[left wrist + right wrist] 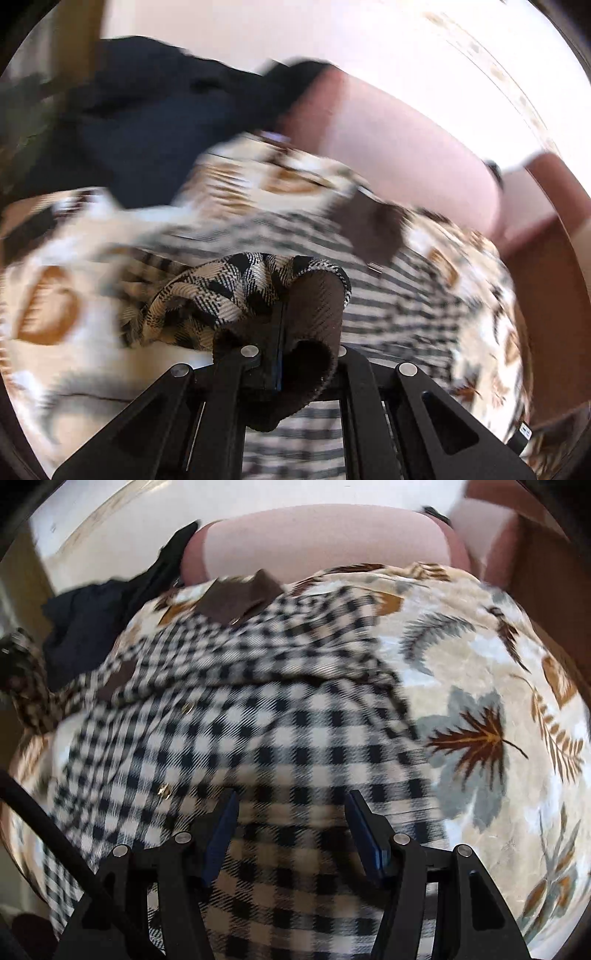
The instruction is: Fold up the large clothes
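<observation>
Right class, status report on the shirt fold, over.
Left hand-held gripper shut on black-and-cream checked flannel shirt cuff. Right hand-held gripper open above shirt. Dark navy garment beside it.

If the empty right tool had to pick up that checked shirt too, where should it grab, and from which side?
Probably the fabric edge directly below the open right tool, coming straight down from above. The checked shirt lies spread flat on the leaf-print blanket there, so only a pinched-up fold or hem offers a hold. The left tool already clamps the brown-lined cuff.

Leaf-print bedspread (480, 686), pink pillow (317, 542) at its head, dark navy garment (147, 122) heaped beside
</observation>
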A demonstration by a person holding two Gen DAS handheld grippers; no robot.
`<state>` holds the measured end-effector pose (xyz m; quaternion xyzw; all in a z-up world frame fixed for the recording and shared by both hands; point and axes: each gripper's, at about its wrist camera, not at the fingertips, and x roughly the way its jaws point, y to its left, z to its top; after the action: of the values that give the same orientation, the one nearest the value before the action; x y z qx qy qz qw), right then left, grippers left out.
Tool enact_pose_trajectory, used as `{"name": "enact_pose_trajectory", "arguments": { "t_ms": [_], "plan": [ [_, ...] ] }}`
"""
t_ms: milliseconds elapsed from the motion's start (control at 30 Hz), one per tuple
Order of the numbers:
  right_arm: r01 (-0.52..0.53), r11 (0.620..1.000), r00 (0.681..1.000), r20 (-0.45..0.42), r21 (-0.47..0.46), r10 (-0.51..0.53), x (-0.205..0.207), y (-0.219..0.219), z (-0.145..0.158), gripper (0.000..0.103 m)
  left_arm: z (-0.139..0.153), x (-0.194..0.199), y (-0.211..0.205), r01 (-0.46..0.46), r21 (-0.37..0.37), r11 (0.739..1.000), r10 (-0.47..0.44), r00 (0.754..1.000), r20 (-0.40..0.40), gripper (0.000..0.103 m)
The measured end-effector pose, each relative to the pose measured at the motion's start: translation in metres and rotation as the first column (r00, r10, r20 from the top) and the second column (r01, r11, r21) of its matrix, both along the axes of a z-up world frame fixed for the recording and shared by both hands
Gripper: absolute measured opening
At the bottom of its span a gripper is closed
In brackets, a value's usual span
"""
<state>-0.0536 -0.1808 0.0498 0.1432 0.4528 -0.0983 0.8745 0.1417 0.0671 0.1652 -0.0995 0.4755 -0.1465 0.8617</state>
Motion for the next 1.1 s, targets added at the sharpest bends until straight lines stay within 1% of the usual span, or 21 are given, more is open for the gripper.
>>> {"name": "enact_pose_trajectory", "arguments": {
  "t_ms": [100,167,200,300,333,400,467,500,567,633,700,767,833,867,900,933,967,1000,1033,1067,1100],
  "plan": [
    [0.055,0.997,0.998,0.002,0.048,-0.055,-0.001,-0.026,0.001,0.064,-0.022,-0.002,-0.061,0.083,-0.035,0.996,-0.084,0.996,-0.025,0.007],
    [0.092,0.991,0.996,-0.002,0.093,-0.092,-0.004,-0.043,0.0,0.064,-0.037,-0.007,-0.092,0.122,-0.041,0.992,-0.124,0.992,-0.039,0.007],
    [0.105,0.988,0.994,-0.004,0.11,-0.105,-0.006,-0.05,-0.001,0.064,-0.047,-0.01,-0.105,0.132,-0.032,0.991,-0.134,0.99,-0.053,0.007],
    [0.137,0.979,0.99,-0.01,0.154,-0.137,-0.008,-0.069,-0.003,0.064,-0.067,-0.021,-0.124,0.158,-0.001,0.987,-0.158,0.984,-0.088,0.01],
    [0.143,0.976,0.99,-0.009,0.164,-0.144,-0.009,-0.073,-0.002,0.064,-0.071,-0.024,-0.124,0.168,0.001,0.986,-0.167,0.981,-0.093,0.013],
    [0.141,0.975,0.99,0.0,0.171,-0.143,-0.01,-0.076,0.0,0.064,-0.077,-0.03,-0.113,0.174,-0.01,0.985,-0.175,0.98,-0.091,0.018],
    [0.126,0.977,0.991,0.009,0.169,-0.13,-0.009,-0.075,0.001,0.064,-0.078,-0.036,-0.097,0.168,-0.026,0.985,-0.17,0.982,-0.08,0.03],
    [0.115,0.979,0.993,0.016,0.17,-0.12,-0.009,-0.073,0.001,0.064,-0.079,-0.04,-0.085,0.156,-0.034,0.987,-0.159,0.985,-0.07,0.035],
    [0.083,0.983,0.996,0.03,0.165,-0.089,-0.007,-0.064,0.001,0.064,-0.079,-0.044,-0.06,0.116,-0.055,0.992,-0.118,0.992,-0.041,0.051],
    [0.049,0.985,0.997,0.048,0.163,-0.058,-0.005,-0.055,0.0,0.064,-0.078,-0.046,-0.028,0.035,-0.056,0.998,-0.035,0.999,-0.002,0.06],
    [-0.001,0.987,0.997,0.076,0.16,-0.011,-0.003,-0.041,-0.001,0.064,-0.08,-0.047,0.005,-0.052,-0.061,0.997,0.054,0.998,0.027,0.062],
    [-0.045,0.988,0.995,0.09,0.147,0.032,0.001,-0.027,-0.005,0.064,-0.084,-0.046,0.03,-0.095,-0.078,0.992,0.098,0.994,0.041,0.062],
    [-0.087,0.987,0.992,0.099,0.135,0.074,0.005,-0.012,-0.007,0.064,-0.087,-0.046,0.05,-0.108,-0.086,0.99,0.114,0.991,0.072,0.062],
    [-0.118,0.986,0.989,0.104,0.114,0.106,0.008,-0.001,-0.004,0.064,-0.087,-0.045,0.058,-0.103,-0.099,0.99,0.111,0.99,0.082,0.063],
    [-0.139,0.986,0.986,0.108,0.094,0.129,0.01,0.007,0.0,0.065,-0.087,-0.044,0.065,-0.083,-0.136,0.987,0.094,0.993,0.076,0.063],
    [-0.164,0.984,0.981,0.118,0.071,0.155,0.011,0.017,0.005,0.066,-0.084,-0.042,0.071,-0.04,-0.209,0.977,0.054,0.997,0.063,0.063],
    [-0.197,0.98,0.973,0.13,0.037,0.191,0.013,0.03,0.011,0.069,-0.081,-0.042,0.075,0.001,-0.271,0.963,0.016,0.998,0.061,0.065],
    [-0.224,0.974,0.966,0.136,0.009,0.221,0.014,0.041,0.016,0.07,-0.075,-0.041,0.077,0.076,-0.362,0.929,-0.056,0.996,0.068,0.066],
    [-0.257,0.966,0.956,0.138,-0.025,0.258,0.018,0.055,0.021,0.07,-0.071,-0.041,0.078,0.151,-0.437,0.886,-0.132,0.988,0.075,0.073],
    [-0.283,0.958,0.948,0.135,-0.054,0.288,0.021,0.067,0.024,0.07,-0.066,-0.041,0.078,0.221,-0.512,0.83,-0.206,0.975,0.088,0.075],
    [-0.301,0.951,0.942,0.132,-0.076,0.308,0.024,0.077,0.026,0.07,-0.06,-0.043,0.083,0.275,-0.58,0.767,-0.26,0.959,0.111,0.075]
  ]
}}
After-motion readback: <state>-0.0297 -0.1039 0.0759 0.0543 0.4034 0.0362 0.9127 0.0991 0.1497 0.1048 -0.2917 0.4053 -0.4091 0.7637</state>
